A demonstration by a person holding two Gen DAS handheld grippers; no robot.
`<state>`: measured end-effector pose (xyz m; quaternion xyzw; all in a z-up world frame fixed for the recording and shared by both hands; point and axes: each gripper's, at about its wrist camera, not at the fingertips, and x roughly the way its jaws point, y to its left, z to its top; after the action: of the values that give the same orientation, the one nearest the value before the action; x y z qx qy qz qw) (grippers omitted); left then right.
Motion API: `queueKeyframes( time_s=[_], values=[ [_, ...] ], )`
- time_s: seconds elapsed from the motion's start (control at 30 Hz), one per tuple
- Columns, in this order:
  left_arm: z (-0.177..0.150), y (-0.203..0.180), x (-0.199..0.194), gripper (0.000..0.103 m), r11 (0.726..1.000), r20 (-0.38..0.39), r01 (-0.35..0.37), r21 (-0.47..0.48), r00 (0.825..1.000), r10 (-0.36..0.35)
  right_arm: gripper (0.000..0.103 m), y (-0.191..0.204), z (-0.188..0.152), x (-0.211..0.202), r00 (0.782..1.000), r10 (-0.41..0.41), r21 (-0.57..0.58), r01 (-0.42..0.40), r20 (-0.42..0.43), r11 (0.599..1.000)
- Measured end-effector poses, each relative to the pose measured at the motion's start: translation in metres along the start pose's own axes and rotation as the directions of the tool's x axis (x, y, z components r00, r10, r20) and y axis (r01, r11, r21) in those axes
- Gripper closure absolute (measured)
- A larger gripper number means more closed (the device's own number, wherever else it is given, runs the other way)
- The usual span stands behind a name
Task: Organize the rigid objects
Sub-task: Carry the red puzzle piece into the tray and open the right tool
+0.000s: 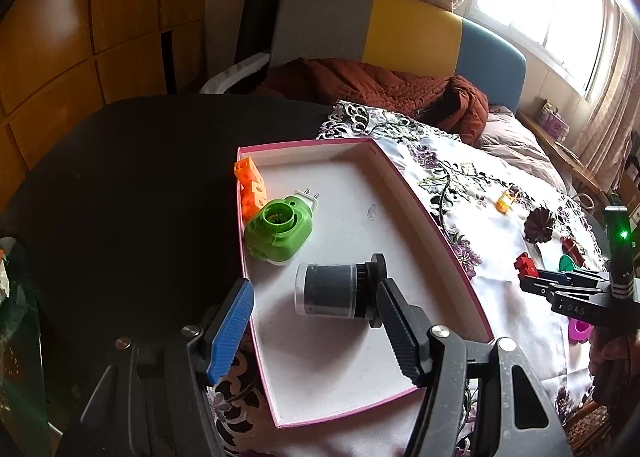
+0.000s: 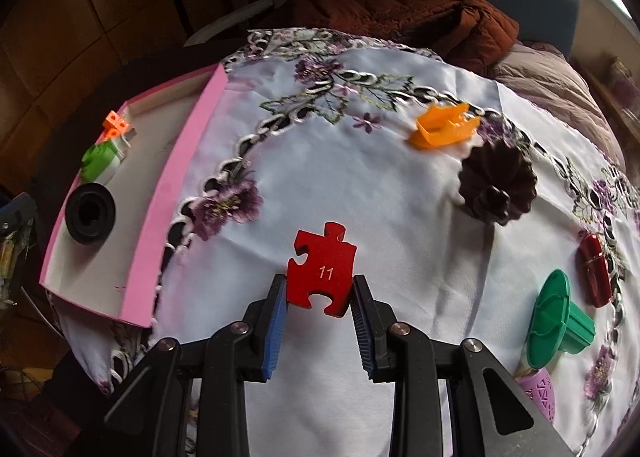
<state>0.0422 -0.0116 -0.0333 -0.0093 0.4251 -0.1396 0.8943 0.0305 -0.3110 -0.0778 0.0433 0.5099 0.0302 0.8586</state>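
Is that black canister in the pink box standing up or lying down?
Lying down. The black canister rests on its side on the pink box floor, its cap end facing sideways.

Black canister (image 1: 332,291) in pink box (image 1: 420,213) — lying flat

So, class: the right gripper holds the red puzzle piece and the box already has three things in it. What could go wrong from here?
1. The right gripper pinches only the lower edges of the puzzle piece; it might twist or slip out.
2. The piece must clear the box wall, or it could snag.
3. The open left gripper straddles the black cylinder and might knock it rolling.
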Motion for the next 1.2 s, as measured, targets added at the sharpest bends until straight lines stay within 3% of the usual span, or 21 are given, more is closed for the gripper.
queueKeyframes(
  time_s=[0.37,0.67,1.2],
  values=[
    [-0.005,0.008,-0.003,0.038,1.0,0.003,0.007,-0.014,1.0,-0.007,0.071,0.061,0.041,-0.013,0.994,0.082,-0.065,-0.077,0.078,0.995],
    [-0.007,0.012,-0.002,0.038,1.0,0.001,0.006,-0.018,1.0,-0.006,0.071,0.113,0.071,0.007,0.989,0.135,-0.133,-0.126,0.06,0.983],
    [-0.009,0.026,0.006,0.038,0.998,-0.02,0.002,-0.057,1.0,-0.003,0.071,0.151,0.103,0.047,0.994,0.107,-0.139,-0.103,0.021,0.985]
  ],
)
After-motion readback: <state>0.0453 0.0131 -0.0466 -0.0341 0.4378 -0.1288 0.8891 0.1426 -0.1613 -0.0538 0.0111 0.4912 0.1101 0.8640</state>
